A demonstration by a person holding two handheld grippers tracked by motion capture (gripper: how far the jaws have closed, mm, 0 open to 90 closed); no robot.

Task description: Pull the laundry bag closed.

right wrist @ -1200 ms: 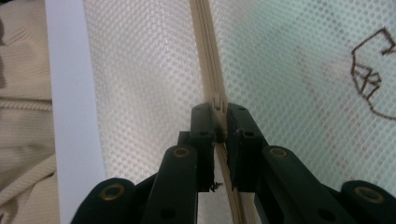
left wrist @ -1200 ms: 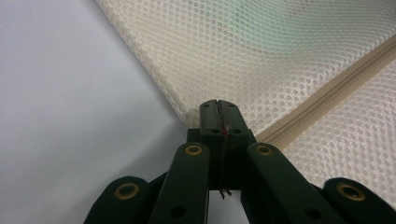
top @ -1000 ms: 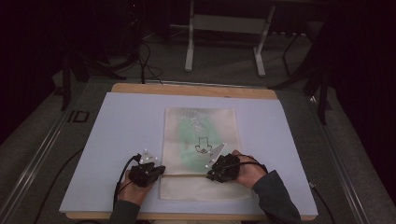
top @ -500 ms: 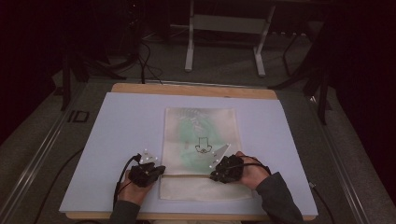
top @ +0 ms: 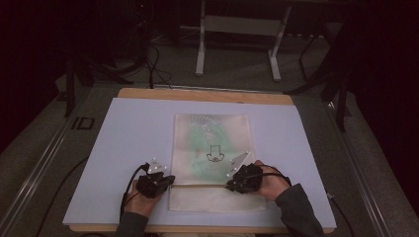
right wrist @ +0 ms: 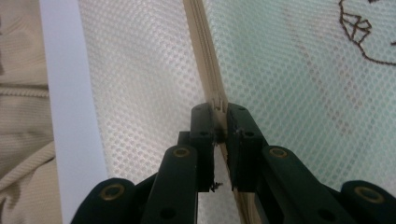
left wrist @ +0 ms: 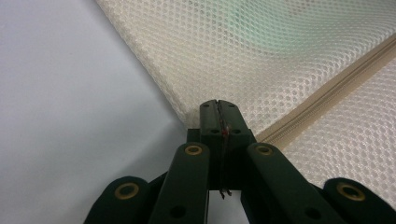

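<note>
A cream-white mesh laundry bag (top: pixel 212 163) with a beige zipper lies flat in the middle of the pale lilac-white surface (top: pixel 128 133), its long side running away from the person; something green shows through the netting, along with a dark line drawing. The beige zipper (right wrist: pixel 205 56) crosses the bag near the end closest to the person. The left gripper (top: pixel 165 181) sits at the bag's left edge, right where the zipper line ends; in the left gripper view its jaws are pressed fully together at the edge of the mesh (left wrist: pixel 280 56), with a thin sliver of something pinched between them, too small to identify. The right gripper (top: pixel 232 185) rests on the bag farther along the zipper, towards its right side; in the right gripper view its jaws are closed onto the zipper strip, which runs straight up between them.
</note>
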